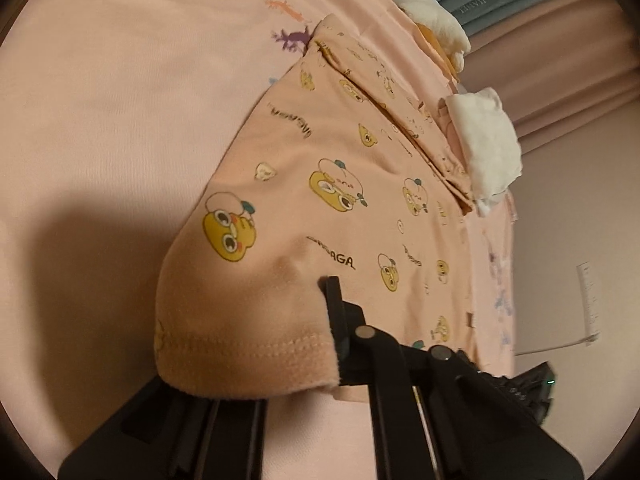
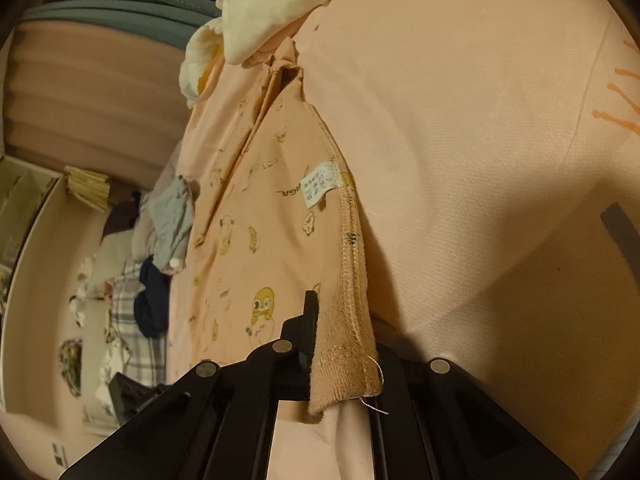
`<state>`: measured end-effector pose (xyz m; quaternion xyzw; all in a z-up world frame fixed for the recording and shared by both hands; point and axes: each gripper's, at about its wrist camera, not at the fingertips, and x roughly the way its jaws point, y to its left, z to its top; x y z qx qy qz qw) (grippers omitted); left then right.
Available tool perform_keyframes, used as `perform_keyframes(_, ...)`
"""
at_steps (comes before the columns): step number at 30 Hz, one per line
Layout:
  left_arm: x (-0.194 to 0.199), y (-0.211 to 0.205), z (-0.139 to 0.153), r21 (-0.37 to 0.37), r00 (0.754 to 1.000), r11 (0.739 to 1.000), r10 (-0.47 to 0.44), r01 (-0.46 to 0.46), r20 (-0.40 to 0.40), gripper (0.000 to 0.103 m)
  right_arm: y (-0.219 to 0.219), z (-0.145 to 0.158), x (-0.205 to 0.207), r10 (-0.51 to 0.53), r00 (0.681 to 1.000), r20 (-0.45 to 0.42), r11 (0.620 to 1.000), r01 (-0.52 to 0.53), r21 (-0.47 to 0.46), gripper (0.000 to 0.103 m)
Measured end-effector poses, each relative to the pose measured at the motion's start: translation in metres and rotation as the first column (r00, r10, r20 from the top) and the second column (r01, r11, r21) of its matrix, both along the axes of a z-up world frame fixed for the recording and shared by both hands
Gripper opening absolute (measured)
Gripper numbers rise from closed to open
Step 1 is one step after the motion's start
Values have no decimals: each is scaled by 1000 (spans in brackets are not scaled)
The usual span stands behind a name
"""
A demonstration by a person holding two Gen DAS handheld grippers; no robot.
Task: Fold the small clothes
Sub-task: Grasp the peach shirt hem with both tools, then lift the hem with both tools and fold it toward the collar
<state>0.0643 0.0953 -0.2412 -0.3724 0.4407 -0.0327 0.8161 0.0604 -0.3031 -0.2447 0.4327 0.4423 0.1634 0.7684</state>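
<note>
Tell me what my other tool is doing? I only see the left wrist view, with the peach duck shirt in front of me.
Observer: Your right tool is shut on the peach duck shirt too, pinching a stitched hem corner.
Operator: Is there anything funny on that corner?
Observer: Yes, a loose thread dangles from the hem, and a white care label is sewn on the seam above it.
Operator: What else is over there?
Observer: A pile of other clothes lies past the shirt's far edge, with grey, navy and checked pieces.
</note>
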Motion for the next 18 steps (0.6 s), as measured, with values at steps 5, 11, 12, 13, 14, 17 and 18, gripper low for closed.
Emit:
perform_keyframes(5, 2, -19, 15, 218, 999, 976, -36, 31, 22, 6, 4, 10, 0, 19, 1000, 19, 998, -18, -53, 5)
perform_keyframes(11, 6, -25, 33, 334, 997, 942, -46, 24, 58, 6, 11, 28, 1, 43, 996, 73, 991, -33, -128, 5)
perform_keyframes(12, 6, -24, 38, 346, 996, 938, -45, 14, 81, 6, 12, 31, 2, 45, 996, 78, 990, -33, -140, 5)
perform_keyframes(13, 6, -24, 46, 358, 993, 934, -49, 7, 109, 6, 12, 35, 2, 43, 995, 88, 988, -29, -153, 5)
perform_keyframes(14, 6, -23, 52, 361, 991, 932, -51, 2, 125, 6, 12, 41, 2, 43, 994, 104, 986, -26, -162, 5)
perform_keyframes(17, 9, -19, 69, 364, 987, 931, -51, -7, 150, 6, 11, 55, 6, 53, 988, 145, 986, -29, -162, 5)
perform_keyframes(18, 12, -17, 73, 366, 986, 931, -48, -13, 158, 6, 10, 62, 8, 54, 985, 163, 986, -27, -163, 5)
